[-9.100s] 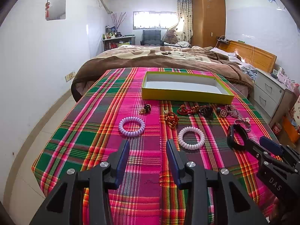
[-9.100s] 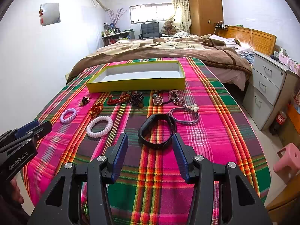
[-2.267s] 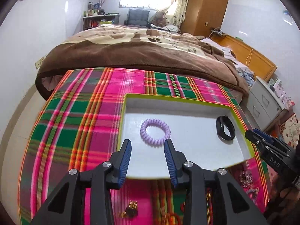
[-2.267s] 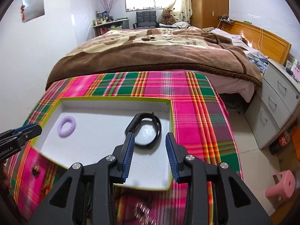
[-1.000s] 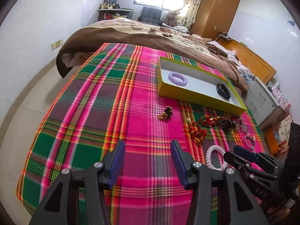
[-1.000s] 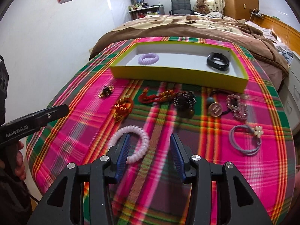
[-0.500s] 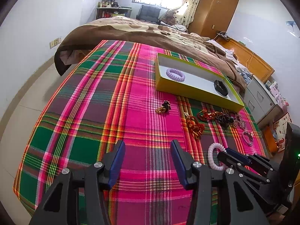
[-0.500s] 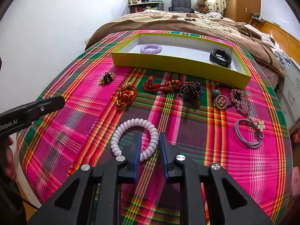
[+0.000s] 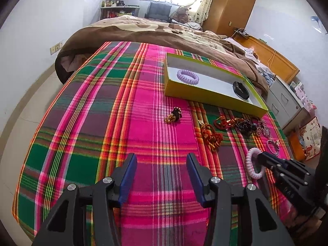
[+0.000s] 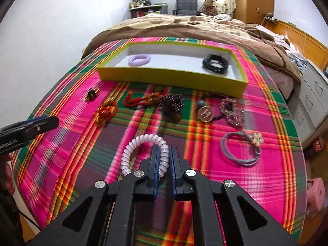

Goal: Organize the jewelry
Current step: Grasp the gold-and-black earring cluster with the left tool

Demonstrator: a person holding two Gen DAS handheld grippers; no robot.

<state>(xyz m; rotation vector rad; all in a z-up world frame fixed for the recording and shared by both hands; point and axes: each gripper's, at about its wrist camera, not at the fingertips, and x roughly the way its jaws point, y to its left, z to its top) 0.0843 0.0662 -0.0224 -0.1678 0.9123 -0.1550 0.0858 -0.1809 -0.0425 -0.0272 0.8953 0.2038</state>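
Observation:
A pale pink spiral hair tie (image 10: 141, 140) lies on the plaid cloth. My right gripper (image 10: 163, 153) is closing on its right side, and both pads press on the coil. In the left wrist view the same tie (image 9: 250, 164) sits at the tip of the right gripper (image 9: 264, 157). My left gripper (image 9: 161, 157) hangs open over bare cloth, holding nothing. The yellow box (image 10: 172, 75) holds a purple spiral tie (image 10: 139, 59) and a black band (image 10: 215, 64).
Loose pieces lie in a row before the box: a small gold-black charm (image 10: 91, 94), a red-gold knot (image 10: 105, 111), a red cord (image 10: 141, 99), a dark beaded piece (image 10: 171, 103), a round pendant tie (image 10: 205, 110) and a lavender flower tie (image 10: 242, 147). Drawers (image 10: 311, 102) stand to the right.
The right gripper's jaws went from wide apart to shut on the pink spiral tie, which now bends up between them. The left gripper has hardly moved.

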